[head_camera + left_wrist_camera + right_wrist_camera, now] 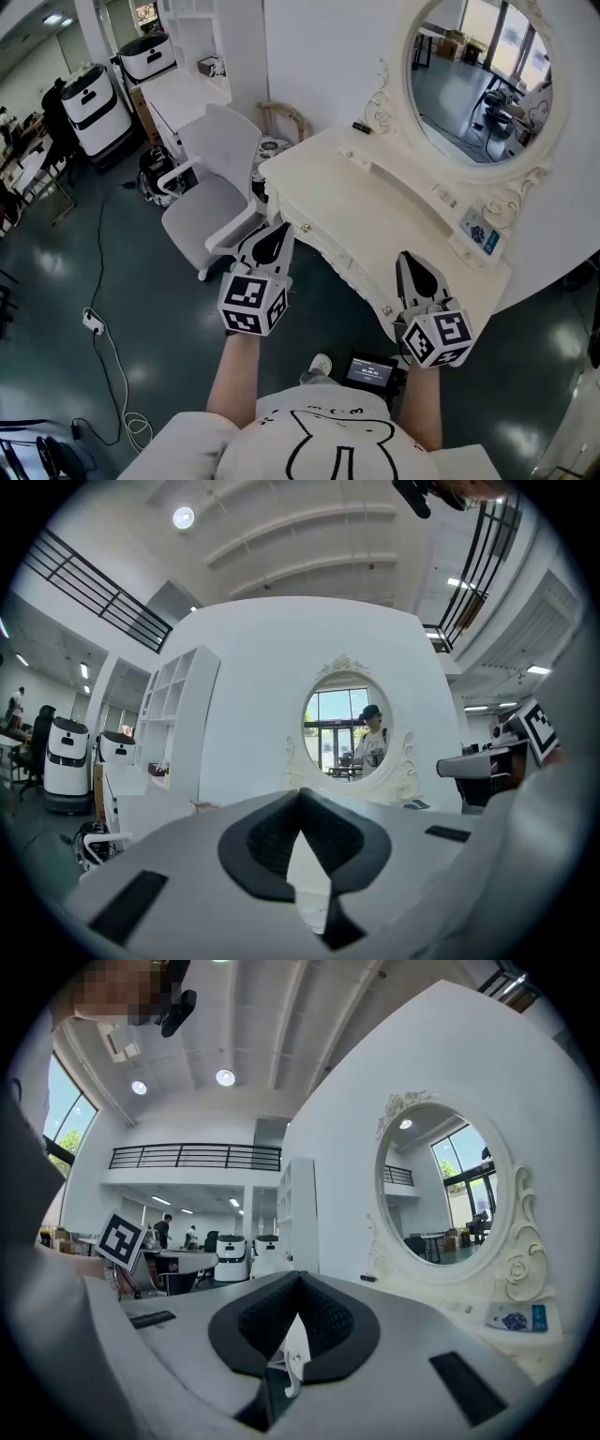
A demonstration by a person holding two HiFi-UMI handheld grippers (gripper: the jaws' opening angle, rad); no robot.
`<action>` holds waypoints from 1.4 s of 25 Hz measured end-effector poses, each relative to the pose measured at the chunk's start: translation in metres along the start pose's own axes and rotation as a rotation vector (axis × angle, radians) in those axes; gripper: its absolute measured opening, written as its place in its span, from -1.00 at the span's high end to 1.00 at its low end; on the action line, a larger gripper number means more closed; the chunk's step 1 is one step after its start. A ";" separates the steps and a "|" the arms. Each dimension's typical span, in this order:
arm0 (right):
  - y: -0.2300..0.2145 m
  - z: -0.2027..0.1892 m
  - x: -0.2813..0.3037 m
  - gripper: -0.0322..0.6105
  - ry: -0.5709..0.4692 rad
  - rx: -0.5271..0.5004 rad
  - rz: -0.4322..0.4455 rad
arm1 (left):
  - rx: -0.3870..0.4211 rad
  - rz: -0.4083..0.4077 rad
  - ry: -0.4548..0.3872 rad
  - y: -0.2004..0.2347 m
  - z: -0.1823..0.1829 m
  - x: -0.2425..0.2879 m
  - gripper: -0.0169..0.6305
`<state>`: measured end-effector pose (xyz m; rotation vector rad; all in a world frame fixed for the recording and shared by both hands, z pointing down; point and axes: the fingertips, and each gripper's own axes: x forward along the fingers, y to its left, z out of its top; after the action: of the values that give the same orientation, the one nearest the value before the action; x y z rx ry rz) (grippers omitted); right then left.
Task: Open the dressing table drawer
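A white dressing table (366, 202) with an oval mirror (478, 80) stands in front of me. Its drawer front (342, 264) runs along the near edge and carries two small knobs, one to the left (305, 228) and one to the right (387, 310). In the head view my left gripper (283, 230) is shut and empty, its tip close beside the left knob. My right gripper (406, 259) is also shut and empty, above the right end of the drawer front. Each gripper view shows its own fingertips meeting, the left gripper (300, 794) and the right gripper (300, 1276), both pointing level toward the table.
A white chair (211, 187) stands left of the table. White robot units (94, 108) are at the far left, and a cable (103, 328) trails across the dark floor. A small black item (362, 127) and a blue-and-white card (480, 234) lie on the tabletop. A device with a screen (370, 372) hangs near my body.
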<state>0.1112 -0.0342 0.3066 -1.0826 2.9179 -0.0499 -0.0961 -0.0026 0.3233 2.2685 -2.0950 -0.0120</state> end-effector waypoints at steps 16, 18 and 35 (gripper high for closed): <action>-0.080 -0.024 0.086 0.86 0.041 0.028 0.013 | -0.029 -0.018 0.049 0.014 -0.025 0.120 0.89; -0.085 -0.028 0.094 0.86 0.049 0.029 0.007 | -0.036 -0.033 0.055 0.016 -0.030 0.131 0.89; -0.166 -0.034 0.195 0.86 0.056 0.024 -0.185 | -0.008 -0.221 0.109 0.054 -0.040 0.293 0.55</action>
<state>0.0700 -0.2864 0.3439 -1.3660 2.8472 -0.1207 -0.1249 -0.2973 0.3746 2.4236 -1.7815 0.0923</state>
